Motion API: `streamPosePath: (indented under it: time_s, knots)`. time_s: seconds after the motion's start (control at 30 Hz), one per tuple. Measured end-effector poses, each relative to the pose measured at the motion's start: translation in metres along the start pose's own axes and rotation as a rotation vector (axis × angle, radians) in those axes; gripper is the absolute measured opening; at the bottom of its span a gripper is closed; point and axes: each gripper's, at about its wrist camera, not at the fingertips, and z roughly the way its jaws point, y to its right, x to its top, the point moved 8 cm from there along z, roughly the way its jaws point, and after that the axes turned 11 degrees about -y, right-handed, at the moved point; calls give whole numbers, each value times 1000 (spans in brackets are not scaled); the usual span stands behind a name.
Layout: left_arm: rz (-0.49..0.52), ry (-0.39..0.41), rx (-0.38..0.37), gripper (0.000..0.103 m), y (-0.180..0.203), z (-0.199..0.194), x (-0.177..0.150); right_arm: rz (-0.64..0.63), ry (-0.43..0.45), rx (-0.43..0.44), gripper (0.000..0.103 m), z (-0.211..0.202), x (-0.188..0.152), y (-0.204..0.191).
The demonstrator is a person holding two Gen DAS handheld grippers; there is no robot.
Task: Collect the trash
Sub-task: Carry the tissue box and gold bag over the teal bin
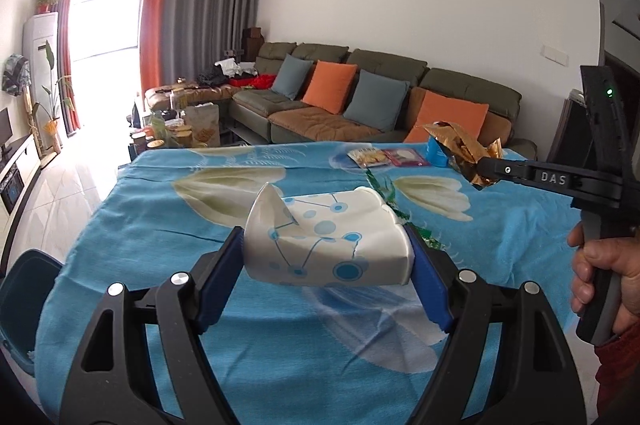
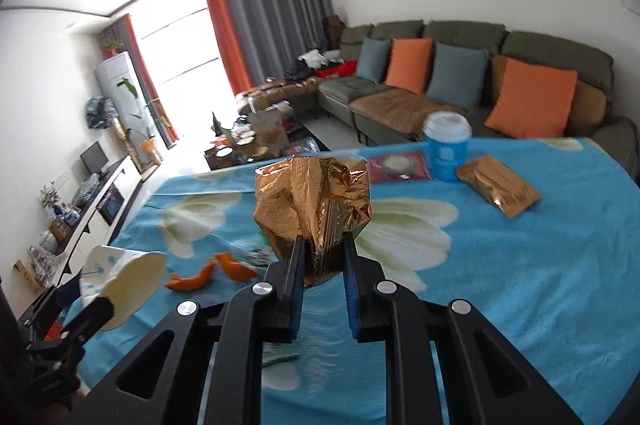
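Black grippers — blue-padded fingers (image 1: 430, 289), silver screws, "DAS" lettering — and a dark red sleeve (image 1: 622, 377).

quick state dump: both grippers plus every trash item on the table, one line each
left gripper: shut on crushed paper cup, lifted off the tablecloth
right gripper: shut on crumpled gold wrapper, held in the air
blue lidded cup: upright, lid on
flat gold packet: lying flat
orange peels: loose on tablecloth
red packet: lying flat

Home living room, olive sofa (image 1: 384, 97) with cushions, orange-grey curtains (image 1: 192, 21), TV cabinet (image 2: 92, 209), floral-clothed table (image 1: 280, 193)
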Motion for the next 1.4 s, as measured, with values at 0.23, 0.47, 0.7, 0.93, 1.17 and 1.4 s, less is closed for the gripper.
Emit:
streamPosePath:
  time_s: [0.23,0.47,0.7,0.93,1.17,1.4]
  knots:
    - [-55,60,72,77,-43,-37,-1,-118,3,89,16,1,2,-74]
    - [-145,111,176,77,-104,-79,-9,-239,-16,180,16,11,2,-153]
    - [-236,140,280,77,-167,-118,-23,-348,-33,250,16,18,0,-225]
    - [-319,165,392,77,-232,-154,-40,-464,-78,326,16,32,-9,-293]
    - [-392,147,492,77,-300,-185,-66,-598,-162,389,16,60,-27,-358]
    - [-452,95,513,77,-342,-184,-95,-709,-236,413,16,93,-43,-410]
